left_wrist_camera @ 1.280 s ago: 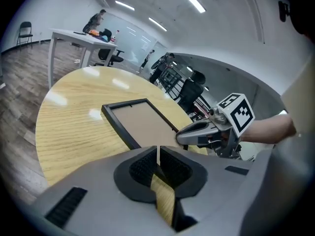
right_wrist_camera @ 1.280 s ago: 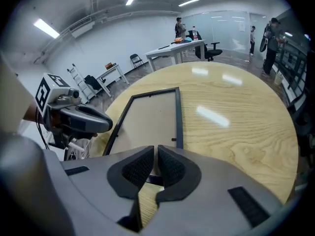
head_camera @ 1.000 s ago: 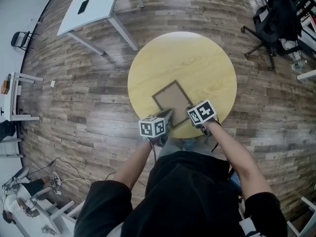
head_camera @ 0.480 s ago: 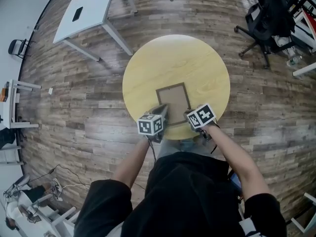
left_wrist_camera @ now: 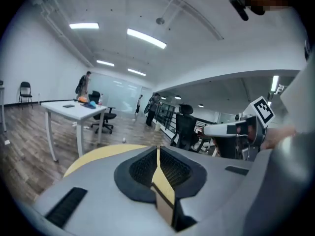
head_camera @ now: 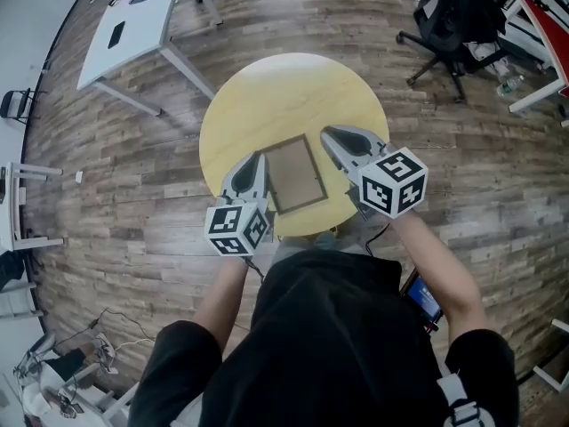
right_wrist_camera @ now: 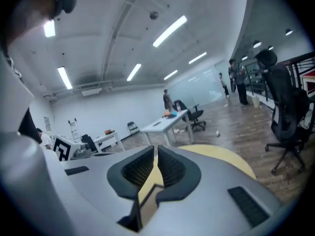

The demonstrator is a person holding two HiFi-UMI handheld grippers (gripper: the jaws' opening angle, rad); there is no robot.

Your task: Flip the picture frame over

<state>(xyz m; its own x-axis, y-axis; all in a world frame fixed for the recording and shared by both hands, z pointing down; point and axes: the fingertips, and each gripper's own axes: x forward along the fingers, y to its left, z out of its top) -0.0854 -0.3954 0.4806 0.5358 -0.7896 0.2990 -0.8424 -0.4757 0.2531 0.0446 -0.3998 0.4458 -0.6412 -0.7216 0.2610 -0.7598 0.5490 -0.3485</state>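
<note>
1. Grey-brown plank flooring is surrounding a round, pale-yellow wooden table (head_camera: 293, 87); a white rectangular desk (head_camera: 120, 38) and a black office chair (head_camera: 453, 16) are standing well apart from it.
2. Lying flat on the near half of that table is the task's thing, a thin rectangular picture frame with a dark rim and a tan panel (head_camera: 292, 173), its near short edge close to the table's rim.
3. Hovering on either side of it are the left gripper (head_camera: 258, 157) and the right gripper (head_camera: 327, 132), both apart from it and pointing across the room.
4. Each gripper's own view is showing its ribbed black pads drawn together to a thin slit, with nothing pinched between them.
5. By its look, the frame is probably light and stiff, with a hard, smooth rim that may be slippery; a glazed face, if there is one, would make it fragile.
6. Since it is lying flush, the jaws will likely be struggling to get under it; pinching the rim on the two long sides, or tipping up the near edge by the table's rim, looks the safest hold.
</note>
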